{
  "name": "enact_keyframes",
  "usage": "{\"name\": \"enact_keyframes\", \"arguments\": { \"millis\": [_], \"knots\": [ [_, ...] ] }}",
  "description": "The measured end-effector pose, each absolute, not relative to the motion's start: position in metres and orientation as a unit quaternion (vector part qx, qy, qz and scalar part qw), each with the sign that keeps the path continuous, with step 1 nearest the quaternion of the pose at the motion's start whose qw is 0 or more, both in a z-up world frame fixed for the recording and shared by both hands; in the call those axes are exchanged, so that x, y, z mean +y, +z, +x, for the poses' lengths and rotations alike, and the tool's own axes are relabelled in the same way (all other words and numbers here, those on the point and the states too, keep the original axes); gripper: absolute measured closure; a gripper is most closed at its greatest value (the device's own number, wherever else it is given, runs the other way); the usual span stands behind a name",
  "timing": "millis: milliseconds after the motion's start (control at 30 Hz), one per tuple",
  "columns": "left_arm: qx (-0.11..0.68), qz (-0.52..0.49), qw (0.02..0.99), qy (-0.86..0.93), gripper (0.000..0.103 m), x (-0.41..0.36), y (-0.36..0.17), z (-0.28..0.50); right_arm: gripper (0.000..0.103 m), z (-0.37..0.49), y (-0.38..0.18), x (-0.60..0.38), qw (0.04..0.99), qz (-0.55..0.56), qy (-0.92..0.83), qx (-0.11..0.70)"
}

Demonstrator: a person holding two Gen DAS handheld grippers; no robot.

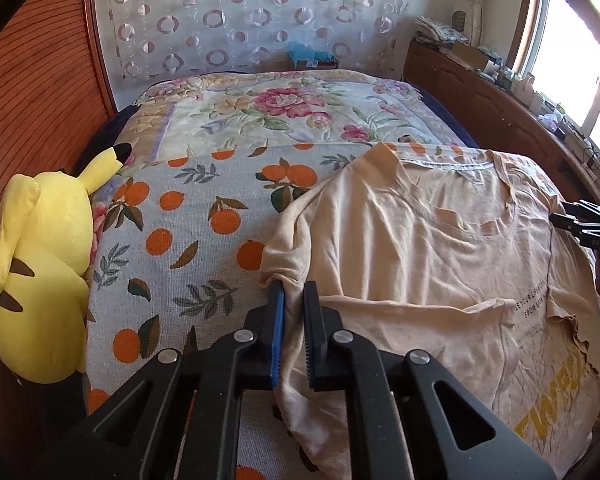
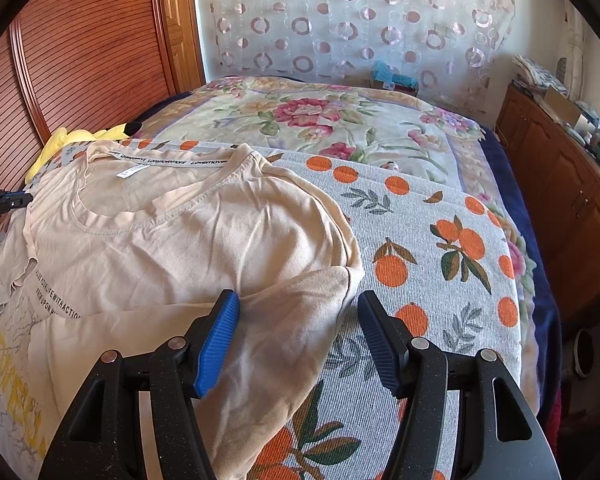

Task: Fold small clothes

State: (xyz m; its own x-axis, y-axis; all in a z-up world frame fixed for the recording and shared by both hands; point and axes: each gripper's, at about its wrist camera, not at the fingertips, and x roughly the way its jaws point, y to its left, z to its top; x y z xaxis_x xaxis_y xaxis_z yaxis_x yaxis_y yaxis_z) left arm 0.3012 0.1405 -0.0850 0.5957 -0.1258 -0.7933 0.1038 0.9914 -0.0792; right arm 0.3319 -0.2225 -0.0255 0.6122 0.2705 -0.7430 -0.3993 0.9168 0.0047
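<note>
Left wrist view shows the left tongs (image 1: 293, 292) closed on a fold of the peach T-shirt (image 1: 420, 248) at its sleeve edge, cloth pinched between the blue pad and the black finger. That shirt lies spread on the orange-print blanket (image 1: 188, 240) covering the near part of the bed, neckline away from the viewer, one side folded over the printed front. A yellow plush toy (image 1: 40, 264) sits on the bed's left edge, against the wooden slatted door (image 1: 32, 92).

In the right wrist view, the right tongs (image 2: 298, 304) stand open, jaws apart over the shirt's other sleeve, the left pad just above cloth, gripping nothing. A flowered quilt (image 2: 340, 128) lies behind.
</note>
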Motion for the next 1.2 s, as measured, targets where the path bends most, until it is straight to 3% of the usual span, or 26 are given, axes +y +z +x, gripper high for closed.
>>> {"name": "enact_keyframes", "arguments": {
  "millis": [67,100,167,233,267,633,1200],
  "knots": [
    [0.439,-0.013,0.896,-0.067,0.094,0.137,-0.080,0.298,0.041,0.336,-0.024,-0.221,0.892,-0.082,0.189,0.403],
    [0.435,-0.015,0.898,-0.069,0.094,0.136,-0.077,0.297,0.047,0.337,-0.023,-0.222,0.892,-0.080,0.190,0.403],
    [0.426,-0.017,0.902,-0.072,0.094,0.133,-0.070,0.293,0.062,0.340,-0.022,-0.222,0.892,-0.079,0.191,0.401],
    [0.421,-0.017,0.904,-0.078,0.094,0.129,-0.065,0.289,0.092,0.342,-0.021,-0.223,0.891,-0.074,0.196,0.402],
    [0.418,-0.016,0.905,-0.080,0.094,0.127,-0.063,0.285,0.095,0.343,-0.021,-0.223,0.890,-0.068,0.201,0.404],
    [0.373,-0.024,0.920,-0.116,0.095,0.112,-0.033,0.224,0.097,0.289,0.010,-0.227,0.913,-0.048,0.223,0.338],
    [0.325,-0.085,0.937,-0.098,0.095,0.146,-0.035,0.048,0.098,0.093,0.022,-0.282,0.924,-0.062,0.252,0.281]
  ]
}}
